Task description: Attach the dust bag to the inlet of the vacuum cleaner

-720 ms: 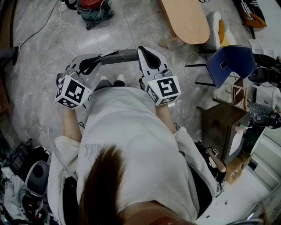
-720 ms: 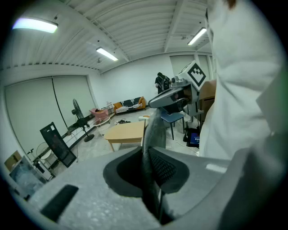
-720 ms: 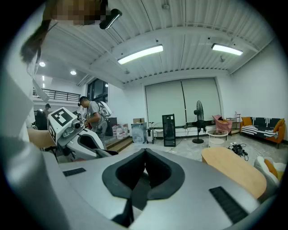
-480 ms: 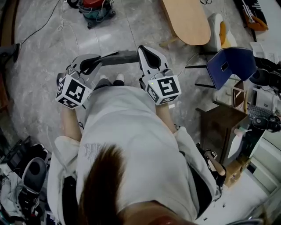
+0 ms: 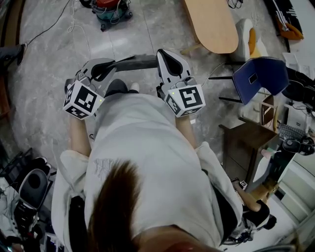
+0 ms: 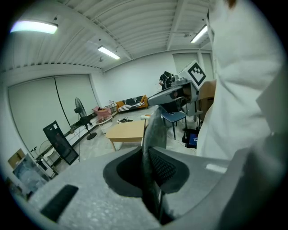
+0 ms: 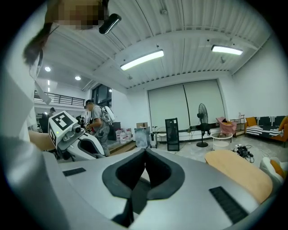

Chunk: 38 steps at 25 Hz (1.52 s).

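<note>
Head view: left gripper point(image 5: 100, 70) is pinching one end of the dust bag point(image 5: 130, 63). The right gripper point(image 5: 165, 54), jaws closed, is seemingly nipping the other end, well apart from the vacuum cleaner point(image 5: 107, 7). The bag is probably light and limp, so edges are serving best as holds.

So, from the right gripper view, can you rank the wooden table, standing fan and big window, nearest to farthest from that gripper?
1. Wooden table, low right, closest to the right gripper.
2. Standing fan, right of centre.
3. Big window, behind the fan, farthest.
</note>
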Tool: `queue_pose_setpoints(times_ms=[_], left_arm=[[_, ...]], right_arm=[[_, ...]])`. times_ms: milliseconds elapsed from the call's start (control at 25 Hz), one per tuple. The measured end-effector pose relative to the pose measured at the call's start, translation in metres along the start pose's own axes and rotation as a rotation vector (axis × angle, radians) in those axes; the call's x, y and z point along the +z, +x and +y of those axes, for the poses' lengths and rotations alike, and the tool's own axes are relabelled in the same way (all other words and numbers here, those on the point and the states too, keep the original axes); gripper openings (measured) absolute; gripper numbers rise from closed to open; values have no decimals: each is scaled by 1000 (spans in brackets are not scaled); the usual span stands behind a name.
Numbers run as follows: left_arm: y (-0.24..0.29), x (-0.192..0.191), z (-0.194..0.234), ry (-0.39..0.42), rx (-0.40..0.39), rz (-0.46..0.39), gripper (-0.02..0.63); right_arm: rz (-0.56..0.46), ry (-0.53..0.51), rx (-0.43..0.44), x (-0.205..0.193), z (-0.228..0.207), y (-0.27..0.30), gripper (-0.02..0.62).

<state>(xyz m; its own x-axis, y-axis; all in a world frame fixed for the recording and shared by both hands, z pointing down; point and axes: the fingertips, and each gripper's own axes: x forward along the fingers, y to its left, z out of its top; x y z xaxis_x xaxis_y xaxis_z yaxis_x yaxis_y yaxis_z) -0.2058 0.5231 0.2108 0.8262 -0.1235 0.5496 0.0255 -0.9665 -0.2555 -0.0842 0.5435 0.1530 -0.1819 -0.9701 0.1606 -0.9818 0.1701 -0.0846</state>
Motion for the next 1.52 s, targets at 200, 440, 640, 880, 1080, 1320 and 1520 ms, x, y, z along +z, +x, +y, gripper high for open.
queue_pose_setpoints(times_ms=[200,440,640,880,1080,1320,1520], left_arm=[[8,0,3,-12,0,6,41],[20,-7,23,-26,-19,9,41],[34,-15,57,-43,-33,3,41],[50,-25,119,-53,-46,5,41],[55,-36,175,-56,-50,1,41],[56,-50,229,-61,-25,6,41],[60,-58,243,-85,-22,12,40]], right_arm=[[6,13,-1,-3,-8,1,2],[24,32,-10,-6,-18,20,2],[40,40,-28,-5,-34,52,2],[37,56,-48,15,-55,109,2],[19,41,-63,36,-64,156,2],[6,72,-98,45,-70,190,2],[41,62,-113,43,-78,199,2]])
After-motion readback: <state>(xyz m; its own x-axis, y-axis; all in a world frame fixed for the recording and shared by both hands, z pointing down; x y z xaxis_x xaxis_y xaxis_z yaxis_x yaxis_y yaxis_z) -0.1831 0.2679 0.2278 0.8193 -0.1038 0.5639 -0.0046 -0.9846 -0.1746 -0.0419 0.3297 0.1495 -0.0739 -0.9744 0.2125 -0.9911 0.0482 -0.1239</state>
